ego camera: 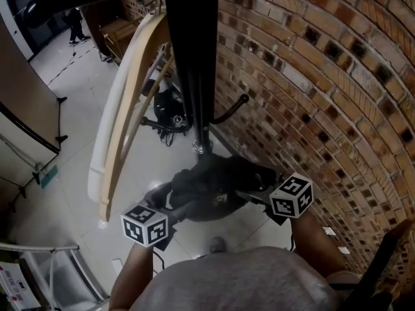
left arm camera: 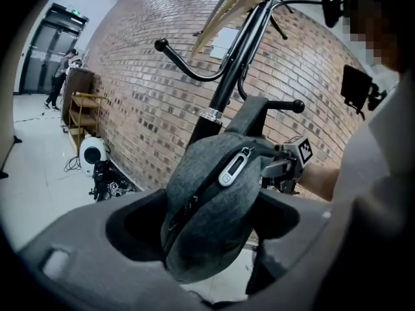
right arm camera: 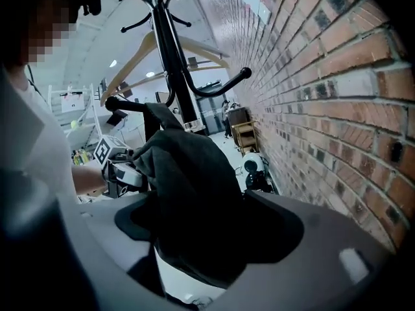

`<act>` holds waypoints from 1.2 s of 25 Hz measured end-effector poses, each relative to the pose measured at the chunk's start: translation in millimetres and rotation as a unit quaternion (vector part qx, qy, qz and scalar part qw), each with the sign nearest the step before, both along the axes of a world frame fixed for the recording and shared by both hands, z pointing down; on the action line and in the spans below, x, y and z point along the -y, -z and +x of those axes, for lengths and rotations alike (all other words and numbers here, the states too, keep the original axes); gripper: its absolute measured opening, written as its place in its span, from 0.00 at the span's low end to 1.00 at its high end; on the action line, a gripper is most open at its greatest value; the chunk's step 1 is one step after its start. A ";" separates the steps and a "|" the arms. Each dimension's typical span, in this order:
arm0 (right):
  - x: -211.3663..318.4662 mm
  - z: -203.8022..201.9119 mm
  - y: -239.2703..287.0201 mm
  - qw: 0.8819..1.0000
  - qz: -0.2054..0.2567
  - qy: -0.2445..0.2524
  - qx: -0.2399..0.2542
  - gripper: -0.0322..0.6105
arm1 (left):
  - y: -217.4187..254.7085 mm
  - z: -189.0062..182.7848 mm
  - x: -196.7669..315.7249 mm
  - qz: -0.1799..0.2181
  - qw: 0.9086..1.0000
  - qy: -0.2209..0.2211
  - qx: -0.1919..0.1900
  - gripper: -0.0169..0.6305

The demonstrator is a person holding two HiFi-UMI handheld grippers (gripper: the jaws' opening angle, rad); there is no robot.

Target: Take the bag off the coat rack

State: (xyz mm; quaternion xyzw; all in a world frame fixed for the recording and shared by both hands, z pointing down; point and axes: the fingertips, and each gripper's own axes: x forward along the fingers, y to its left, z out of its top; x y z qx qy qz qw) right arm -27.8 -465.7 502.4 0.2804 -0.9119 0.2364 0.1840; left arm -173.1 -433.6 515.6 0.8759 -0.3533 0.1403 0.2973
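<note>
Bag [ego camera: 209,188] hangs low on the coat rack [ego camera: 193,63], strap over a peg [left arm camera: 285,104], close to the brick wall [ego camera: 311,76]. L gripper [ego camera: 170,205] & R gripper [ego camera: 258,188] bracket it from either side. Both sets of fingers are spread wide w/ the bag btwn them, not pinched yet. Looks like the grasp step. Next, I'd say: close on the fabric, then lift till the strap clears the peg's knob.

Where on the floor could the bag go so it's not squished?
Bare floor lies between the brown panel and the coat rack. It is crowded by the brick wall, where black gear sits at the rack's foot.
</note>
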 end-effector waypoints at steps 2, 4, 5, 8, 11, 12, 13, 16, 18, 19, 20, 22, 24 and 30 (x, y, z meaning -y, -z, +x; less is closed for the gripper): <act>-1.3 -0.9 -0.2 1.000 -0.010 -0.004 0.003 0.57 | -1.3 0.9 -0.7 -0.007 1.000 0.003 0.004 0.60; -4.6 -2.7 0.0 1.000 -0.017 -0.010 0.008 0.49 | -1.3 1.8 -2.2 -0.017 1.000 0.010 -0.001 0.54; -7.0 -3.8 0.5 1.000 -0.018 -0.013 0.009 0.46 | -0.5 2.0 -3.3 -0.020 1.000 0.014 -0.003 0.51; -16.7 -5.4 6.0 1.000 -0.018 -0.017 0.014 0.39 | 6.0 3.4 -10.1 -0.017 1.000 0.018 0.001 0.47; -26.5 -3.2 17.7 0.999 -0.013 -0.017 0.028 0.36 | 19.2 7.3 -19.4 -0.006 1.000 0.020 0.005 0.45; -30.4 -2.1 21.8 0.999 -0.012 -0.017 0.033 0.36 | 24.0 8.6 -23.1 -0.002 1.000 0.022 0.006 0.45; -35.0 -1.1 25.9 0.999 -0.010 -0.016 0.038 0.35 | 28.8 9.8 -27.4 0.002 1.000 0.024 0.006 0.45; -52.6 2.6 37.7 0.999 0.000 -0.012 0.046 0.35 | 41.9 13.2 -44.3 0.016 0.999 0.031 0.011 0.45; -70.2 6.0 44.0 0.999 0.007 -0.007 0.048 0.35 | 48.4 16.4 -62.4 0.022 0.999 0.036 0.012 0.45; -81.2 8.0 46.7 0.999 0.009 -0.005 0.049 0.35 | 50.8 18.4 -73.7 0.023 0.999 0.039 0.012 0.44; -93.3 10.3 49.2 0.999 0.010 -0.002 0.050 0.35 | 53.1 20.6 -86.0 0.023 0.999 0.043 0.011 0.44; -119.4 16.1 53.8 0.999 0.011 0.002 0.050 0.35 | 57.5 26.3 -112.6 0.024 0.999 0.048 0.009 0.44; -147.8 24.5 56.4 0.999 0.008 0.006 0.051 0.35 | 60.5 34.6 -141.5 0.025 0.998 0.053 0.008 0.44; -248.8 59.5 46.3 0.999 -0.005 0.011 0.052 0.36 | 53.1 69.2 -243.0 0.023 0.997 0.068 0.008 0.44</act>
